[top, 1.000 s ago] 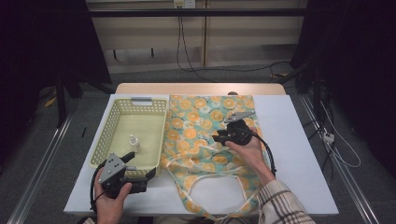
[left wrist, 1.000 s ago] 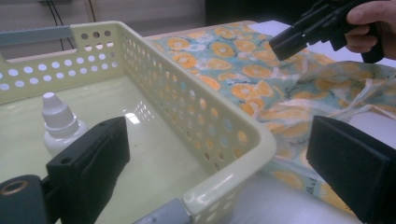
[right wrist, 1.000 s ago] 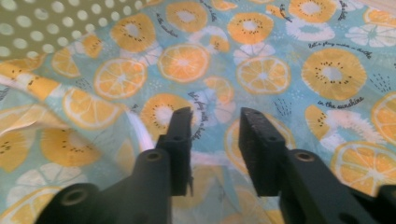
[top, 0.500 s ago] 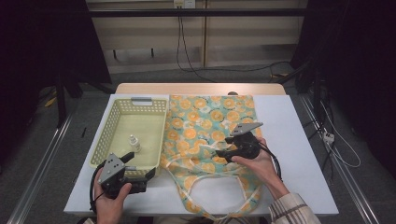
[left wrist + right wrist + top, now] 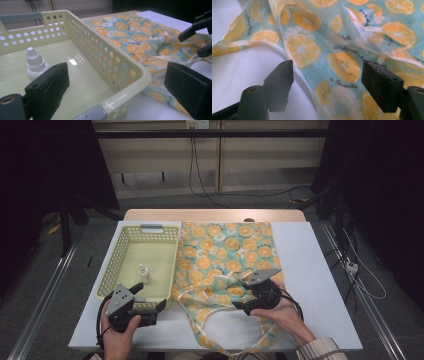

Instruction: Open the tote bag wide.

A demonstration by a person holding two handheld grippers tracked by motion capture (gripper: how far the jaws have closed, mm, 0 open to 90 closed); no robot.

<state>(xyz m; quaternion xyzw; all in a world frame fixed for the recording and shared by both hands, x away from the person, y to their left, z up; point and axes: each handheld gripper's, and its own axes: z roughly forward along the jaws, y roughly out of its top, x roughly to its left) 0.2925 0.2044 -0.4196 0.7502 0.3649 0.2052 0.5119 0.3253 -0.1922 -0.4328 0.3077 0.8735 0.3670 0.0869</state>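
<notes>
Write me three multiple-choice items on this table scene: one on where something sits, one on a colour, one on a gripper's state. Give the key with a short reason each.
1. Where is the small dropper bottle?
A. inside the basket
B. on the fruit-print bag
C. on the bare table

2. What colour is the basket?
A. blue
B. pale yellow
C. red

3. How do the jaws of the right gripper stand?
A. clamped on the bottle
B. shut on nothing
C. open over the bag

Key: 1 A, the bottle stands on the basket floor in the high view. 2 B, its perforated walls are pale yellow. 3 C, the right gripper view shows a wide gap with bag cloth below; the jaws have just been opening.
</notes>
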